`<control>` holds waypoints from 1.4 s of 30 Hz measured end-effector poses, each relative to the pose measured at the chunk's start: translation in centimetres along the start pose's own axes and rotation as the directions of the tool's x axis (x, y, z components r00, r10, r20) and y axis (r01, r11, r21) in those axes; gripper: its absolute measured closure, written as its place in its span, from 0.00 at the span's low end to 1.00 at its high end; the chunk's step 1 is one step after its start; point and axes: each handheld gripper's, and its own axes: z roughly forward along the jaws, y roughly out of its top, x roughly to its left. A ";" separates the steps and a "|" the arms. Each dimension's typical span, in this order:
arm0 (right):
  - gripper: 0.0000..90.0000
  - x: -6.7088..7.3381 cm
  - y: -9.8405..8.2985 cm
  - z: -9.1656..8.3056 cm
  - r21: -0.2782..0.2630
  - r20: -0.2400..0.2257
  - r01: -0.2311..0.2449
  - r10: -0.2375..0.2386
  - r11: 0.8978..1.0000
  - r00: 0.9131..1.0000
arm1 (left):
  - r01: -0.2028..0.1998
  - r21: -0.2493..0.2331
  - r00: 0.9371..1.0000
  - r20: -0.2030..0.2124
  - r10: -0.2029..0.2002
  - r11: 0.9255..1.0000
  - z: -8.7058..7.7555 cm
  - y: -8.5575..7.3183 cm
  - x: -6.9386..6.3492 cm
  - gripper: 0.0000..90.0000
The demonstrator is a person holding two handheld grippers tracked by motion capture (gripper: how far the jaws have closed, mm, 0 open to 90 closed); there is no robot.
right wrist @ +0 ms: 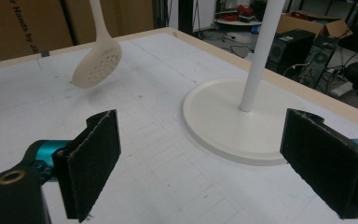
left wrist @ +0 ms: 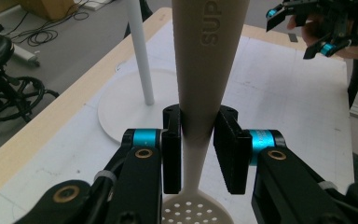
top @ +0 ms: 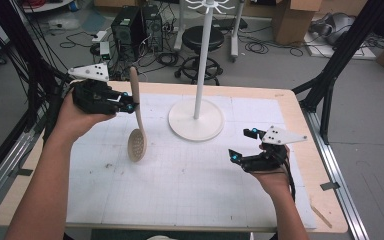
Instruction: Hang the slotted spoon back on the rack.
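High view: the left claw (top: pixel 130 106) is clamped on the handle of a beige slotted spoon (top: pixel 137 120), holding it clear of the table (top: pixel 290 107) near the far left corner, handle up and perforated bowl hanging down above the white gridded mat (top: pixel 180 185). The left gripper view shows both pads pressed against the tapering handle. The right claw (top: pixel 244 145) hovers near the table's right edge with its jaws spread wide and nothing between them. Between the two, towards the far edge, a white rack stand (top: pixel 196 119) rests on its round base.
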 end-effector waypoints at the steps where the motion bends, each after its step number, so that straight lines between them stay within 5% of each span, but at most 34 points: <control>1: 0.12 0.0 0.0 0.0 0.000 0.000 0.000 0.000 1.000 1.000 | -0.003 0.001 1.000 0.000 0.003 1.000 0.1 0.3 0.1 0.81; 8: 0.12 -0.3 -0.3 -0.5 -0.008 0.012 -0.007 0.008 1.000 1.000 | -0.017 0.028 0.999 0.048 0.015 0.999 1.6 2.5 1.1 0.81; 19: 0.12 -0.3 -0.4 -0.3 -0.001 0.009 -0.011 0.011 1.000 1.000 | -0.042 0.051 0.997 0.069 0.038 0.998 2.8 6.2 2.1 0.81; 30: 0.12 -0.5 -0.5 -0.4 -0.005 0.005 -0.019 0.019 1.000 1.000 | -0.060 0.084 0.997 0.046 0.056 0.995 4.0 9.9 3.4 0.81; 42: 0.12 -0.6 -0.7 -0.4 -0.003 0.007 -0.019 0.019 1.000 1.000 | -0.018 0.093 1.000 -0.013 0.019 0.996 4.8 12.8 5.4 0.81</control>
